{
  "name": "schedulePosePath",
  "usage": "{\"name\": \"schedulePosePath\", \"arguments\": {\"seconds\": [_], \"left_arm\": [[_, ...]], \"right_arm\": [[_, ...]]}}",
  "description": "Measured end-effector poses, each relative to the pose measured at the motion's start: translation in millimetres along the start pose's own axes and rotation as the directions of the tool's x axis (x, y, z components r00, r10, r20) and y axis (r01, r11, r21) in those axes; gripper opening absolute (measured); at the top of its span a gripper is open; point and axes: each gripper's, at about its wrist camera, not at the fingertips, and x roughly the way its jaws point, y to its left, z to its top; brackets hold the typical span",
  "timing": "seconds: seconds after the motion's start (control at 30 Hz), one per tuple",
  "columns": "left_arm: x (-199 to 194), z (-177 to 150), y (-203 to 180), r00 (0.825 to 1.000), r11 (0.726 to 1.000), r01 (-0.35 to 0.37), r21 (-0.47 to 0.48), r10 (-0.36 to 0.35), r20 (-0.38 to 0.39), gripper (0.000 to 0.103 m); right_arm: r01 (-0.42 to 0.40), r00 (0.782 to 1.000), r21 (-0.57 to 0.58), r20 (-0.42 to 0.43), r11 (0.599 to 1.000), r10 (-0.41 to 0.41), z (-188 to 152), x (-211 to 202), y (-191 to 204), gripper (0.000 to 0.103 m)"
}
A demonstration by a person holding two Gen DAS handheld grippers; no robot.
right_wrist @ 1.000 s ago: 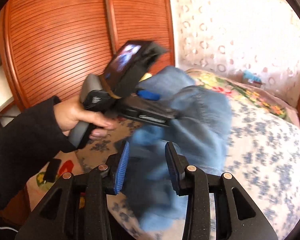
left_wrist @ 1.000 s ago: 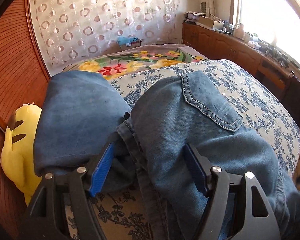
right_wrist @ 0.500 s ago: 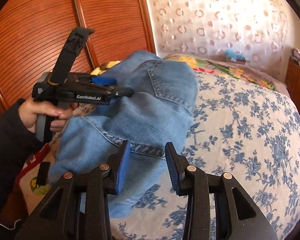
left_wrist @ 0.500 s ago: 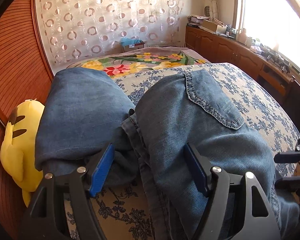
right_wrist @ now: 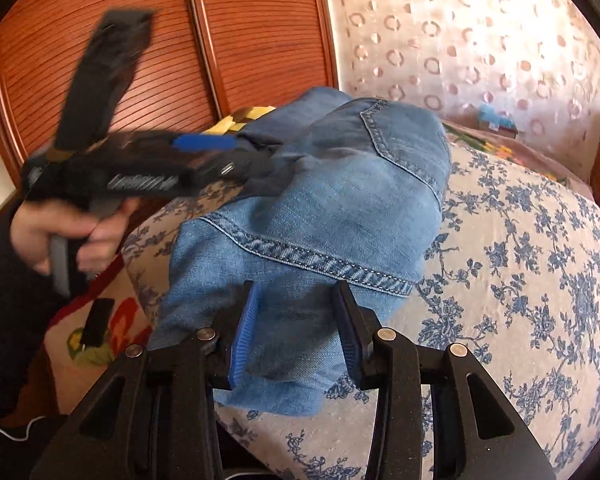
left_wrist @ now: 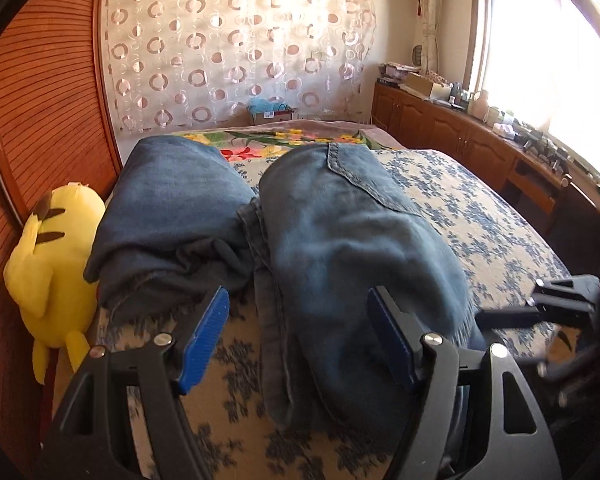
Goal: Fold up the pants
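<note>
Blue jeans (left_wrist: 340,240) lie folded on the flowered bedspread (left_wrist: 480,220), back pocket up, with the folded legs as a second bundle (left_wrist: 168,208) on their left. My left gripper (left_wrist: 298,292) stands wide open just short of the near end of the jeans, pressing on nothing. In the right wrist view the same jeans (right_wrist: 340,208) fill the middle. My right gripper (right_wrist: 297,285) hovers half open over the cloth below the waistband, its pads clear of the denim. A person's hand (right_wrist: 60,232) holds the blurred left gripper (right_wrist: 256,156) at the far side.
A yellow plush toy (left_wrist: 52,256) sits between the bed and the slatted wooden wardrobe doors (right_wrist: 260,20). Low wooden cabinets (left_wrist: 460,140) with clutter run under the window on the right. A bright floral blanket (left_wrist: 280,140) lies beyond the jeans. The right gripper (left_wrist: 500,314) shows at the left wrist view's right edge.
The jeans, blurred a second ago, now lie still on the bed. My left gripper has drawn back from them, still open. My right gripper has come lower over the waistband.
</note>
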Motion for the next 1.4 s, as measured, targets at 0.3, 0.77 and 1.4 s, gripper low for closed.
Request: {"name": "schedulePosePath", "arguments": {"seconds": [0.3, 0.77, 1.4], "left_arm": [[-31.9, -40.5, -6.7, 0.999, 0.998, 0.015, -0.066, -0.012, 0.04, 0.072], [-46.8, -65.2, -25.7, 0.995, 0.995, 0.084, -0.058, -0.08, 0.055, 0.045], [-44.2, -72.8, -19.6, 0.992, 0.99, 0.049, -0.129, -0.034, 0.122, 0.006]], "right_arm": [[0.053, 0.998, 0.041, 0.044, 0.998, -0.055, 6.2, -11.1, -21.8, 0.038], [0.079, 0.995, 0.067, 0.049, 0.995, -0.082, 5.2, -6.8, -29.9, 0.039], [0.095, 0.995, 0.073, 0.017, 0.993, -0.096, -3.0, 4.0, -34.8, 0.044]]}}
